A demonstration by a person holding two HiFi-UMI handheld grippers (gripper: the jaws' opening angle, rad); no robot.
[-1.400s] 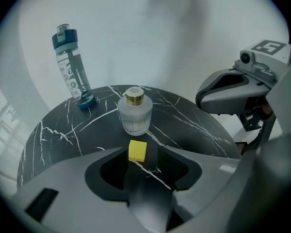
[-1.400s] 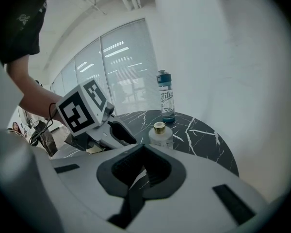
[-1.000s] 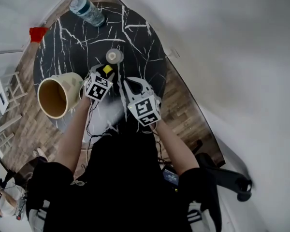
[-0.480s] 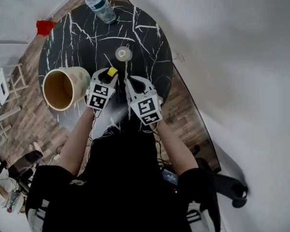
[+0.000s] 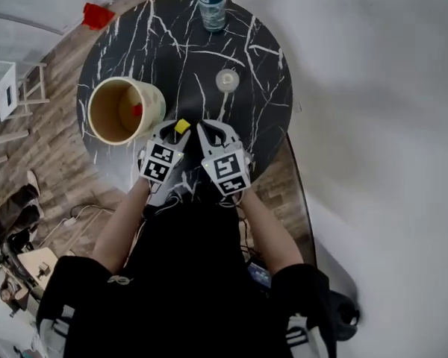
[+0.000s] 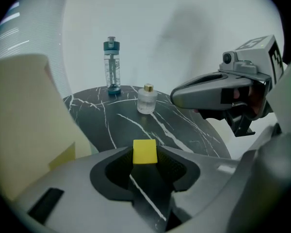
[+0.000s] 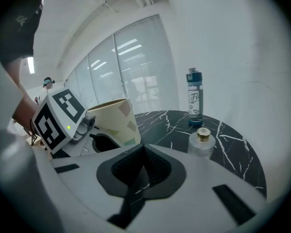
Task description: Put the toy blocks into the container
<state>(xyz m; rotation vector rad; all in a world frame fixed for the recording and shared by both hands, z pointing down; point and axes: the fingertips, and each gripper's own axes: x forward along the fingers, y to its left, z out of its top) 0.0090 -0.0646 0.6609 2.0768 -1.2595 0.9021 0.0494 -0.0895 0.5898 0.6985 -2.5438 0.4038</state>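
1 yellow block point(image 6: 145, 152) sits clamped in the left tongs point(image 5: 181, 128), which just closed on it, above the bench point(image 5: 172, 51) near the container point(image 5: 152, 100). 1 red block point(image 5: 137, 110) lies inside the container. Right tongs point(image 7: 144, 152) pressed together, empty.

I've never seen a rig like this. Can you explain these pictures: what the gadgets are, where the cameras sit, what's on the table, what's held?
A person holds a two-jaw gripper in each hand. One picture comes from a camera on the person's head, looking down; the other two ride on the grippers, looking along their jaws. On the round black marble table stand a cream container with a red block inside, a water bottle and a small gold-capped glass bottle. The left gripper has just closed its jaws on a yellow block; the right gripper is shut and empty.
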